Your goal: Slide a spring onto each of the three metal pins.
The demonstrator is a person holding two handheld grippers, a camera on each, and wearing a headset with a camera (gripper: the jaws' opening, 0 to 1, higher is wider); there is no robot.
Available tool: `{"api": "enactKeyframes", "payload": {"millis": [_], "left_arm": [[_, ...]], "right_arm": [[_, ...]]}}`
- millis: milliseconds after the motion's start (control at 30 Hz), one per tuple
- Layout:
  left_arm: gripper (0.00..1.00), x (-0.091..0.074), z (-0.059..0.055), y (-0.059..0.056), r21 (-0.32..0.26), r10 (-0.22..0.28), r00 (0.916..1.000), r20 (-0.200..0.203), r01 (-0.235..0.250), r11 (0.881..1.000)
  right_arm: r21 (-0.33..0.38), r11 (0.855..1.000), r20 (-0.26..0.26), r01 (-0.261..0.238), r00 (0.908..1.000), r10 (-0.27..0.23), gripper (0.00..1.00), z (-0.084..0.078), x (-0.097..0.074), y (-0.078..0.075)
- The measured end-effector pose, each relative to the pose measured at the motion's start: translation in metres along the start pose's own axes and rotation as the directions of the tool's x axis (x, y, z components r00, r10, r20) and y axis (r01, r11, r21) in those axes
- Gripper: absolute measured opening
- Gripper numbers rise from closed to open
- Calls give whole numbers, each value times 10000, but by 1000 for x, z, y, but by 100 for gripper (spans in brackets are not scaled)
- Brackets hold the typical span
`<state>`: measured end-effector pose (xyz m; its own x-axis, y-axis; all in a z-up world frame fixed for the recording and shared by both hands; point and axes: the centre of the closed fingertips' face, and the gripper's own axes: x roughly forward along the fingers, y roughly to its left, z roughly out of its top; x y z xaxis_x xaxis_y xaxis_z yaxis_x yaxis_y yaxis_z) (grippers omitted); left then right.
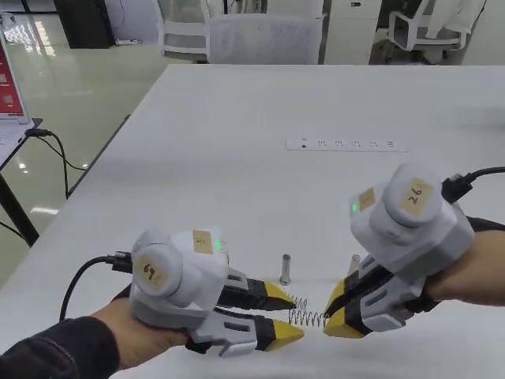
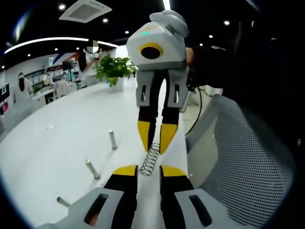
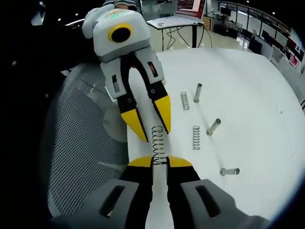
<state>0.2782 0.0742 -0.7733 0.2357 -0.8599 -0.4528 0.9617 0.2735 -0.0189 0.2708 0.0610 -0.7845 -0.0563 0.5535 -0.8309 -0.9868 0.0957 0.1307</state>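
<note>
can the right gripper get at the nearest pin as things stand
Probably yes: the right gripper, shut on the spring, has the pin close beside it. The left gripper at the spring's far end might hinder.

Head view: looks forward and down on the white worktable (image 1: pixel 237 118) from close above. Left gripper view and right gripper view: low over it, facing one another at close range, both sharing the thin coiled steel spring (image 2: pixel 150 160) between them.
</note>
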Motion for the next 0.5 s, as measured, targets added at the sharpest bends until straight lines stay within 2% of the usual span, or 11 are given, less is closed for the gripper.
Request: {"api": "enactKeyframes", "payload": {"millis": [200,500], "left_arm": [[4,0,-3,-3,181,-87,9999,-140,90,9998],[3,0,-5,-2,190,-62,9998,-178,66,9998]], "right_arm": [[-74,9999,-1,-103,9999,103,7,2,-2,4],[-22,10000,531,-36,9986,37,7,18,-14,5]]}}
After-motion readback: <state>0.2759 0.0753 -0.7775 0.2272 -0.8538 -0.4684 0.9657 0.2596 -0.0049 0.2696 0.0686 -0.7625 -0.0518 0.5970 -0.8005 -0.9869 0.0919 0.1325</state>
